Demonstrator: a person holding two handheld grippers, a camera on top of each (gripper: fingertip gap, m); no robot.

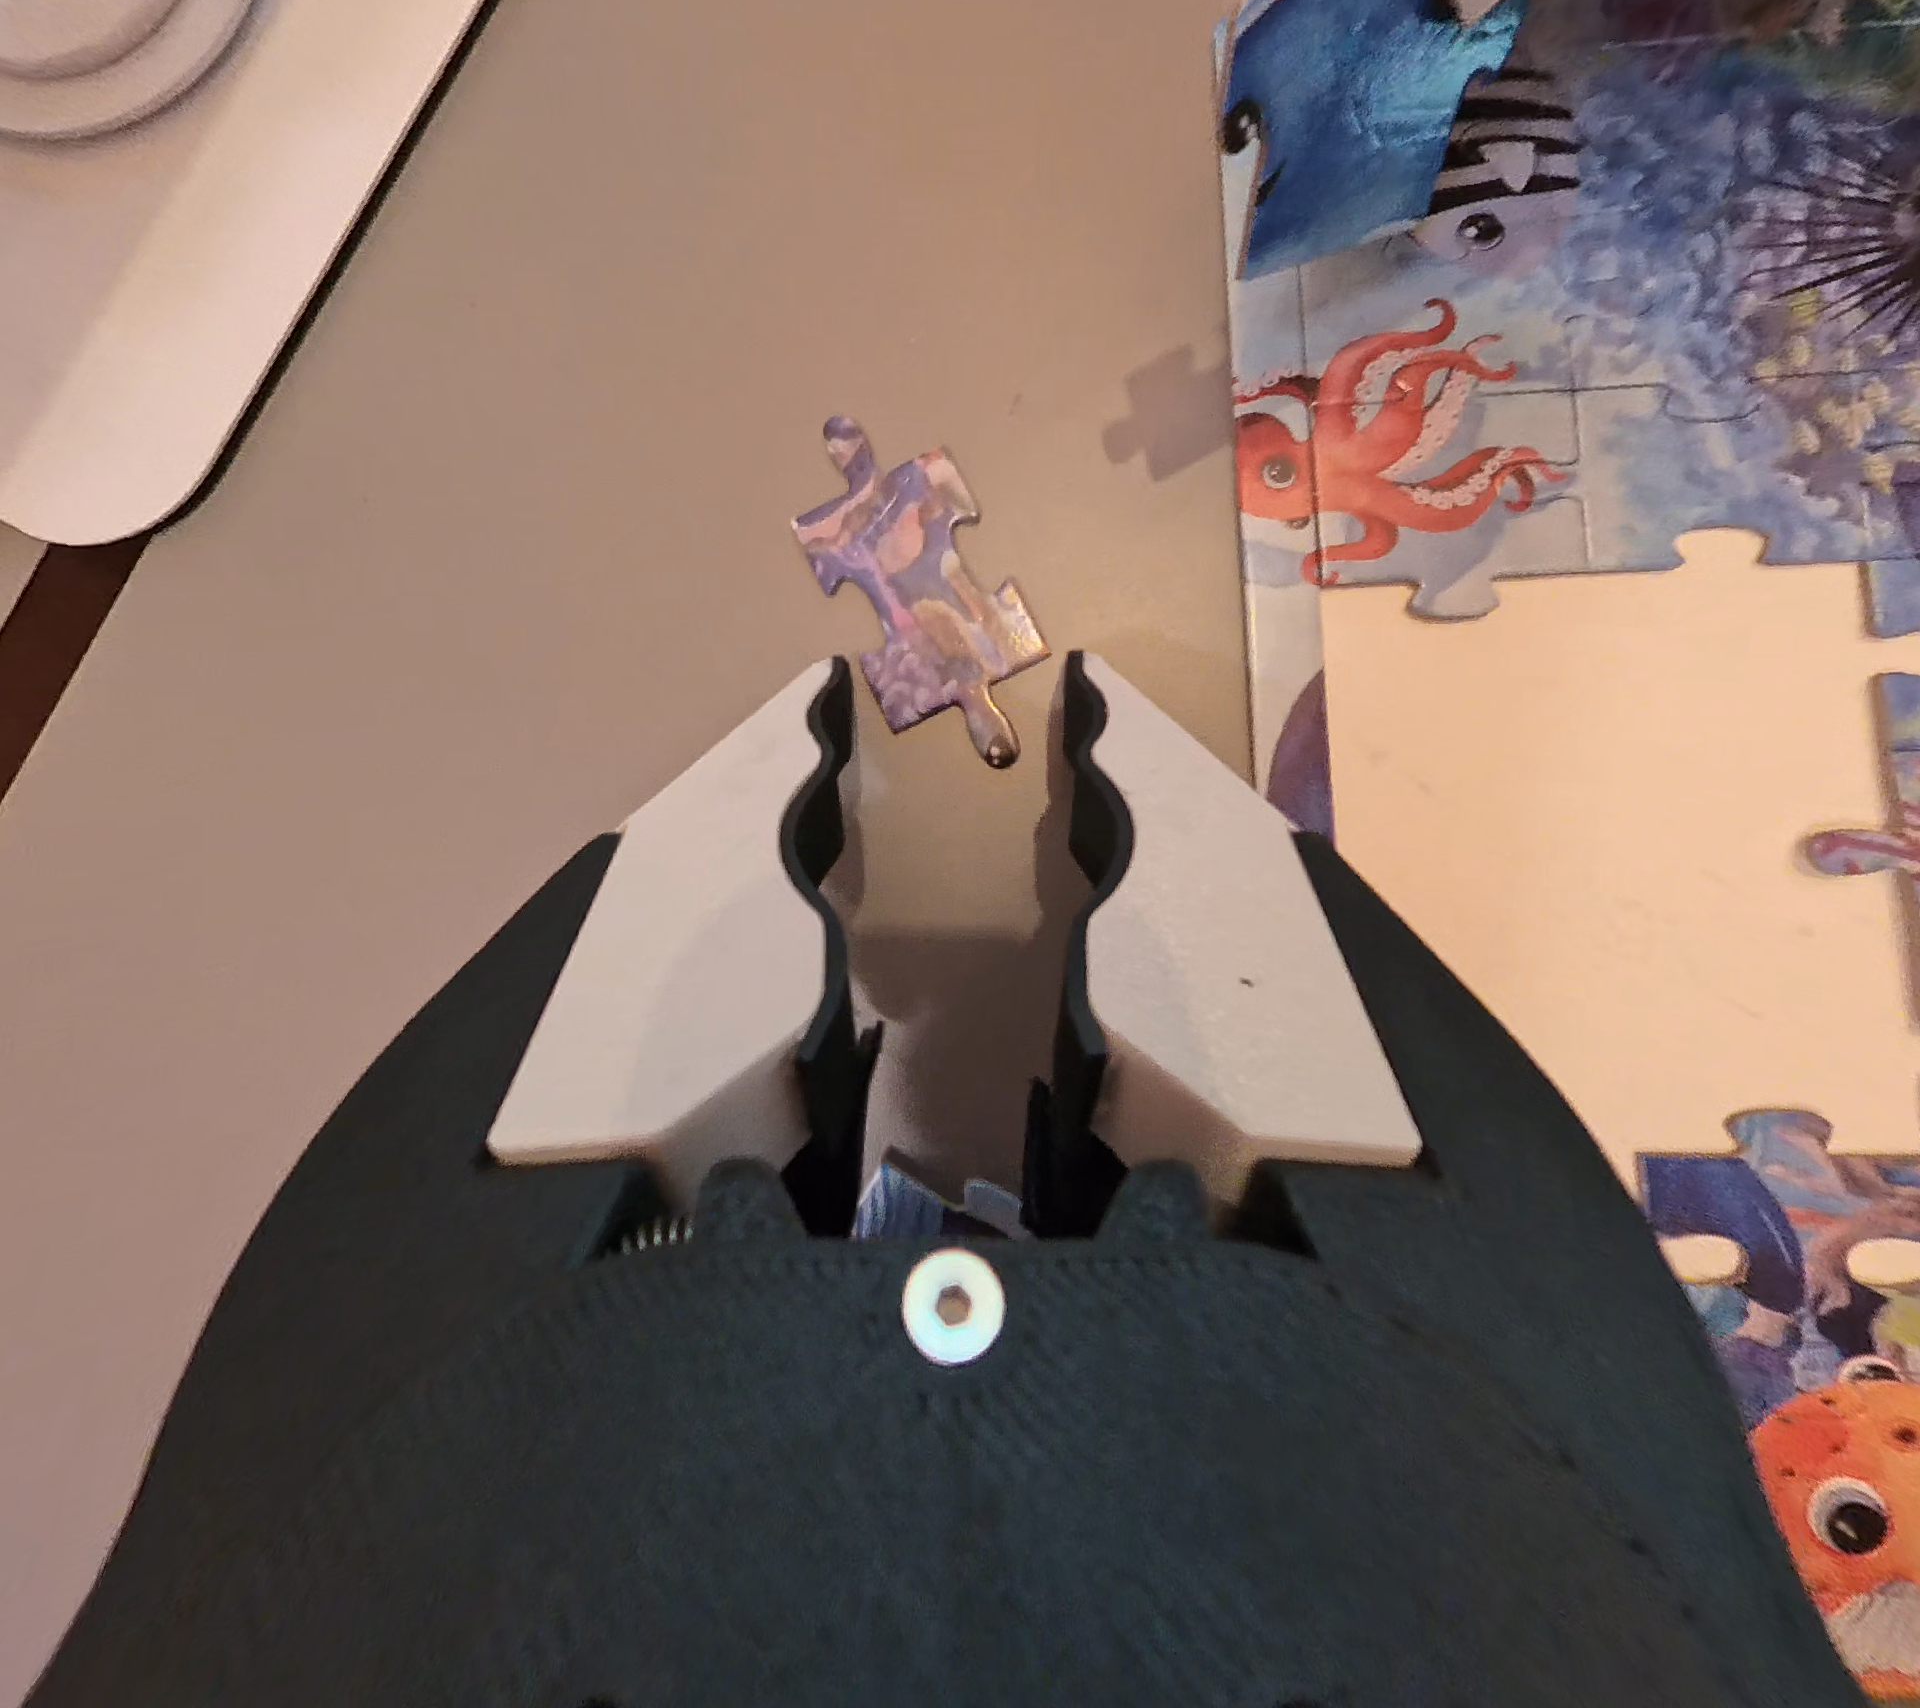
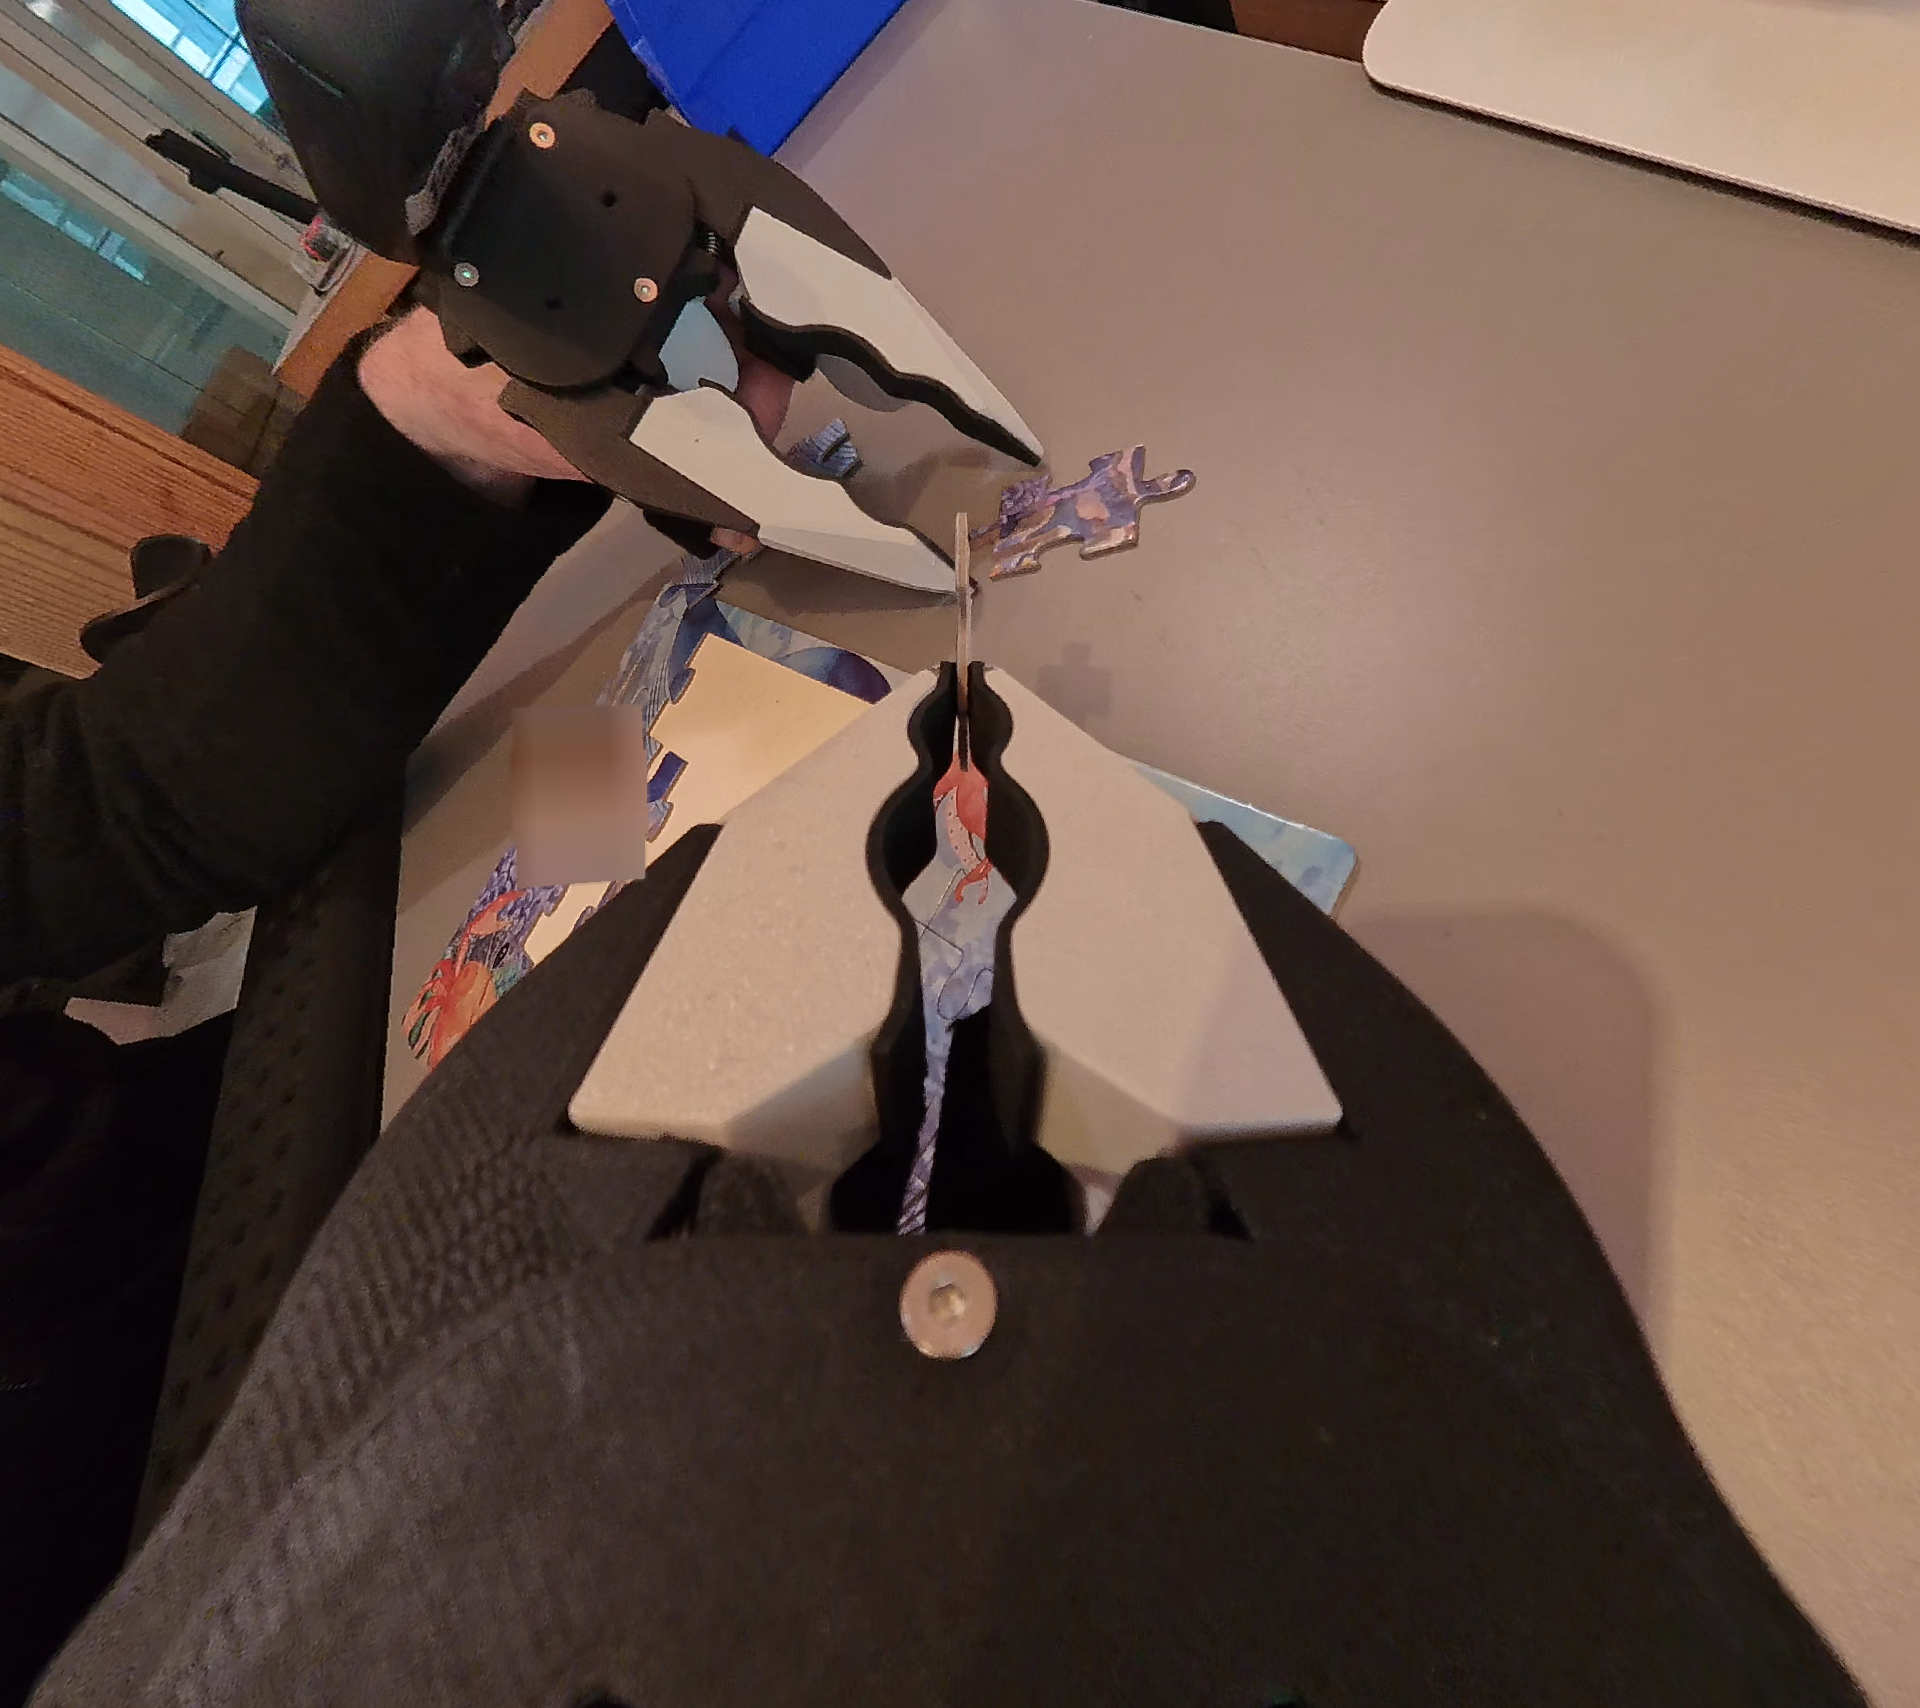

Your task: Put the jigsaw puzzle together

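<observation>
So the left gripper (image 1: 958,671) is hanging half open over one loose purple piece (image 1: 914,583), while the right gripper (image 2: 964,671) is pinching one piece (image 2: 962,619) edge-on.

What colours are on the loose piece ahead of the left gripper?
Mottled purple and blue with pinkish patches; the loose piece shows best in the left wrist view.

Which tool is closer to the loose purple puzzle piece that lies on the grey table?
Left. The left tool is open, its tips just short of the loose purple piece. The right tool sits farther back, shut on another piece held on edge.
</observation>
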